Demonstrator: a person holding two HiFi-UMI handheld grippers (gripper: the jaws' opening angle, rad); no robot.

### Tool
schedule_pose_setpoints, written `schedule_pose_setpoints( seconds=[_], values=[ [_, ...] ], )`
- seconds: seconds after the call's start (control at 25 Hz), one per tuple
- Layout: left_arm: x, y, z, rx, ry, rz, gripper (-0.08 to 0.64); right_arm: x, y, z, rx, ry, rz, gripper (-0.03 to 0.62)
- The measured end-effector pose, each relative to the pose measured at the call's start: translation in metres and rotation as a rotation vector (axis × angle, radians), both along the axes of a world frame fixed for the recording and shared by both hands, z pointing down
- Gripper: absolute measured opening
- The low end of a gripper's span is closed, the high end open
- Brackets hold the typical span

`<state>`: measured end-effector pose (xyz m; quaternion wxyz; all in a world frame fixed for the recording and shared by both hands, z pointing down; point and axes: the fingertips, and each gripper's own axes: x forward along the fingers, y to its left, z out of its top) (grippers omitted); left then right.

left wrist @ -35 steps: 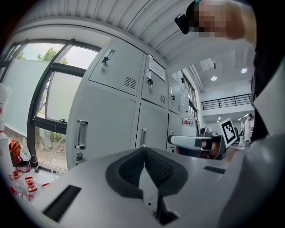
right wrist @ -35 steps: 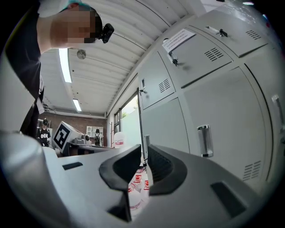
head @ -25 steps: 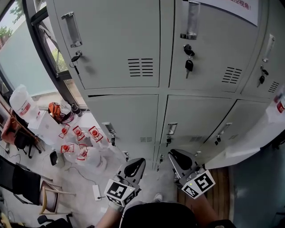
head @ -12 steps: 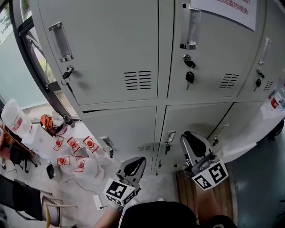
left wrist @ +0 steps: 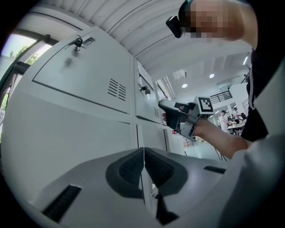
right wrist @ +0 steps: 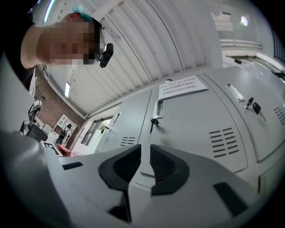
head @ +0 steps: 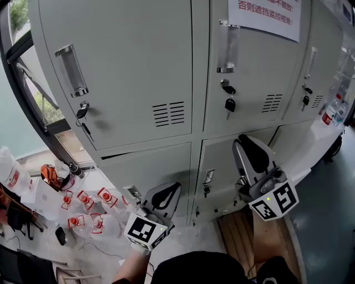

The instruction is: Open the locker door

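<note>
A bank of grey lockers fills the head view. The middle upper locker door has a clear pull handle and a lock with a black key fob hanging from it; it is closed. My right gripper is raised in front of the lower middle door, just below that key, shut and empty. In the right gripper view its jaws point up at the handle and key. My left gripper hangs low by the bottom lockers, shut with nothing in it.
The left upper locker has its own handle and key. A printed notice is stuck on the middle door. Several red-labelled bottles lie on the floor at left beside a window frame. A white surface juts out at right.
My right gripper has risen from floor level towards the middle upper locker's key. The head view has moved closer to the lockers. The left gripper has stayed low.
</note>
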<state>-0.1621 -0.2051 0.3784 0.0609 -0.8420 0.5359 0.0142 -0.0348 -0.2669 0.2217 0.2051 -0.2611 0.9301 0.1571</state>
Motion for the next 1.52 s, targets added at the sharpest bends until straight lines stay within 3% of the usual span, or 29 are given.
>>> schedule_pose_setpoints(
  seconds=[0.4, 0.76, 1.16, 1.52],
  values=[
    [0.022, -0.017, -0.084, 0.198, -0.088, 0.069, 0.024, -0.005, 0.013, -0.081, 0.163, 0.007, 0.046, 0.076],
    [0.035, -0.022, -0.149, 0.337, -0.162, 0.065, 0.025, -0.023, 0.006, -0.132, 0.216, 0.052, 0.05, 0.137],
    [0.043, -0.023, -0.192, 0.441, -0.255, 0.034, 0.025, -0.044, -0.015, -0.151, 0.131, 0.117, 0.02, 0.187],
    [0.042, -0.028, -0.21, 0.466, -0.249, 0.011, 0.026, -0.063, -0.03, -0.153, 0.075, 0.196, 0.017, 0.195]
  ],
)
